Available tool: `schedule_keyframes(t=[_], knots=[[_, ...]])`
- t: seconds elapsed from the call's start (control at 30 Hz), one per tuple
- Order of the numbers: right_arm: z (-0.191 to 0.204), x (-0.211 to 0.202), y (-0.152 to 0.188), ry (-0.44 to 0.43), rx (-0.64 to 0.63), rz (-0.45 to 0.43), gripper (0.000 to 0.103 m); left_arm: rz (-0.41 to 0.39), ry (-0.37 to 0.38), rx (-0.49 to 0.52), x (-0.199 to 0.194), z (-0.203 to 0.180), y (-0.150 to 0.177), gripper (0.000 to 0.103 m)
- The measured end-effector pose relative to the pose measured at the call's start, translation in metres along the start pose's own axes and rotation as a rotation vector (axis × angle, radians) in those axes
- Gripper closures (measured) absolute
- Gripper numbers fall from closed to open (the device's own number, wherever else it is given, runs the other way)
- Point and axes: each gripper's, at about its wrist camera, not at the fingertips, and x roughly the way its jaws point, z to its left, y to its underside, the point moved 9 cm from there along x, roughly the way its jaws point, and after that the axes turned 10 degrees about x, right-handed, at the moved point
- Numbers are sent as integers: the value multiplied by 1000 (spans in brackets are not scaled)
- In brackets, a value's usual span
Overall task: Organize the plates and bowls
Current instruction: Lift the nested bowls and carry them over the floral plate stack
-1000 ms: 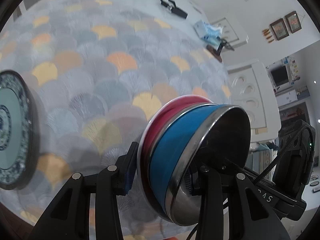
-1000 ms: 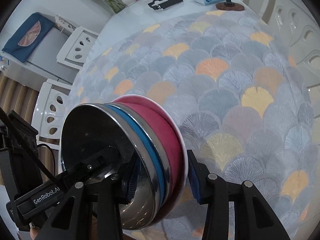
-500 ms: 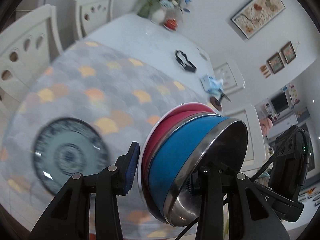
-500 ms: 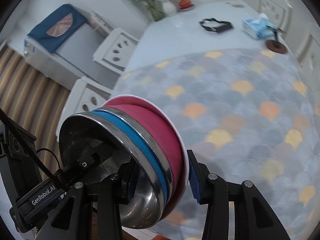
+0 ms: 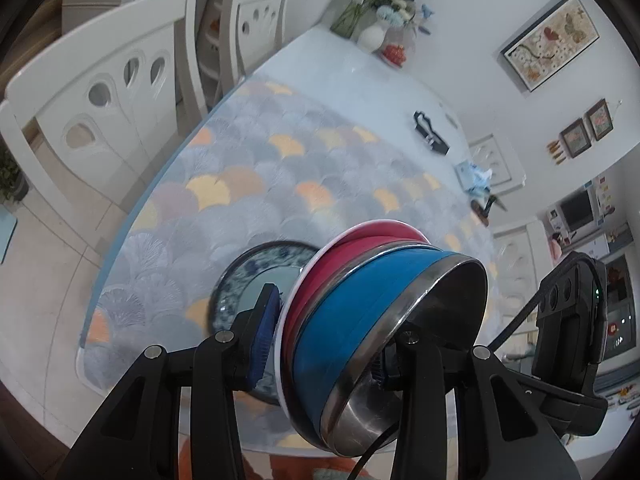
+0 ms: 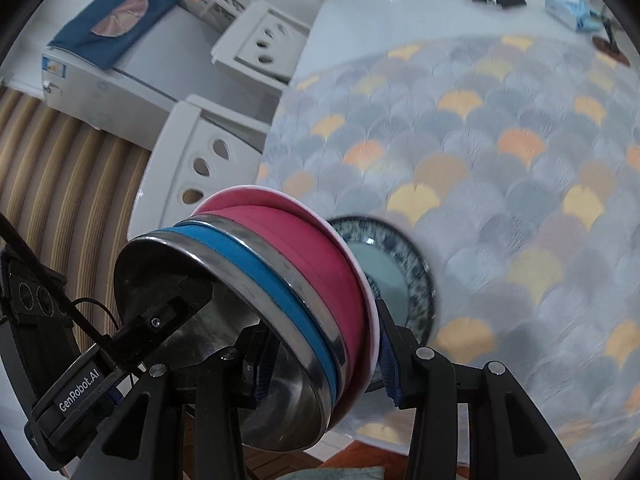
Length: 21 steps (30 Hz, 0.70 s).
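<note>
A nested stack of bowls [image 5: 360,312] hangs tilted above the table: a steel bowl with a blue outside, a steel bowl with a pink outside, and a white-rimmed pink dish at the bottom. My left gripper [image 5: 324,348] is shut on the stack, one pad on the dish's underside and one finger inside the steel bowl. My right gripper [image 6: 326,364] is shut on the same stack of bowls [image 6: 288,280] from the opposite side. A blue-and-white patterned plate [image 5: 248,292] lies on the tablecloth just behind the stack, partly hidden by it; the right wrist view shows this plate [image 6: 384,268] too.
The fan-patterned tablecloth [image 5: 260,184] ends near the table's edge. White chairs [image 5: 100,92] stand beside it. Farther back lie a black item [image 5: 430,132], a tissue box [image 6: 568,6] and a vase of flowers [image 5: 376,32]. The other gripper's body [image 6: 80,384] sits close on the left.
Both grippers carried the stack across the table and a little upward. The patterned plate, first at the left view's edge, now lies right behind the stack. The grip is unchanged.
</note>
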Motion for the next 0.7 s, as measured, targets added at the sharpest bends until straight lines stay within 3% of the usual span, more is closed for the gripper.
schedule_keyframes(t=[0.33, 0.7], knots=[[-20, 29, 7, 102, 80, 50, 59, 103, 38, 17, 31, 21, 22, 67], [-27, 31, 4, 157, 110, 34, 59, 135, 71, 52, 44, 23, 26, 67]])
